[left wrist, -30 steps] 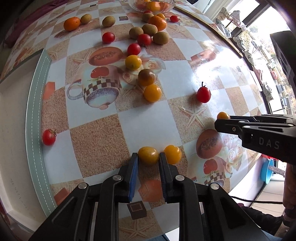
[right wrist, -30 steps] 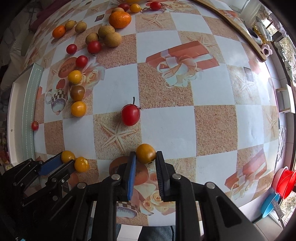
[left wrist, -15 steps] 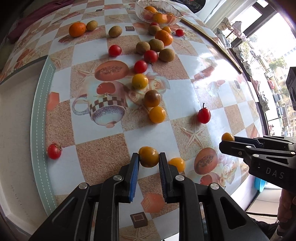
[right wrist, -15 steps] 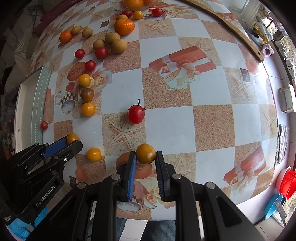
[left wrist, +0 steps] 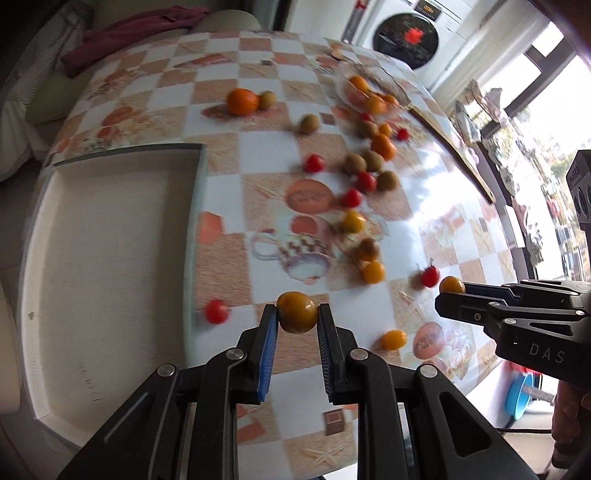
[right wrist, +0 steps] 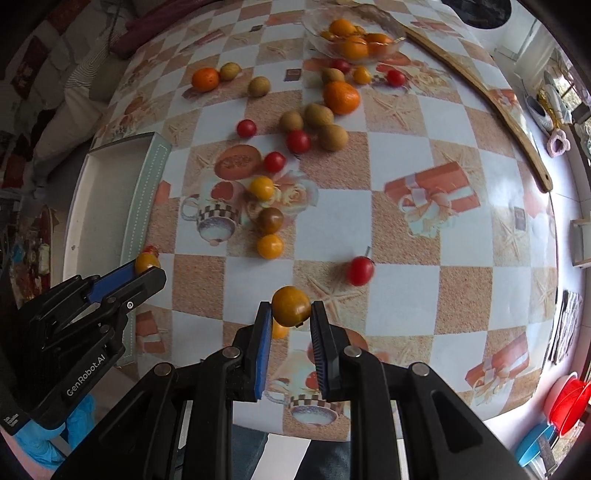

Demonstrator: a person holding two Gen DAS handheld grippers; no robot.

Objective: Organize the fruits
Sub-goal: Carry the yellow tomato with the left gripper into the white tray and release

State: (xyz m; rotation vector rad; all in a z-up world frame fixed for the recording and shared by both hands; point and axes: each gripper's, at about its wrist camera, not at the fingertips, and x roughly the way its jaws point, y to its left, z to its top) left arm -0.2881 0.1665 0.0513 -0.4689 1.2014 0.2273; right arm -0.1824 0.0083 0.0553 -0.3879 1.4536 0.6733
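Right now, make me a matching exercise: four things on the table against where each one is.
Things:
1. white tray
2. glass bowl
3. stemmed red tomato
4. left tongs

Places:
A. far side of the table, holding oranges
B. shut on a yellow tomato
C. left table edge
D. alone on a starfish square

Pairs: 1-C, 2-A, 3-D, 4-B

Left gripper has its jaws clamped on a yellow tomato, up off the tabletop, white tray just left of it.
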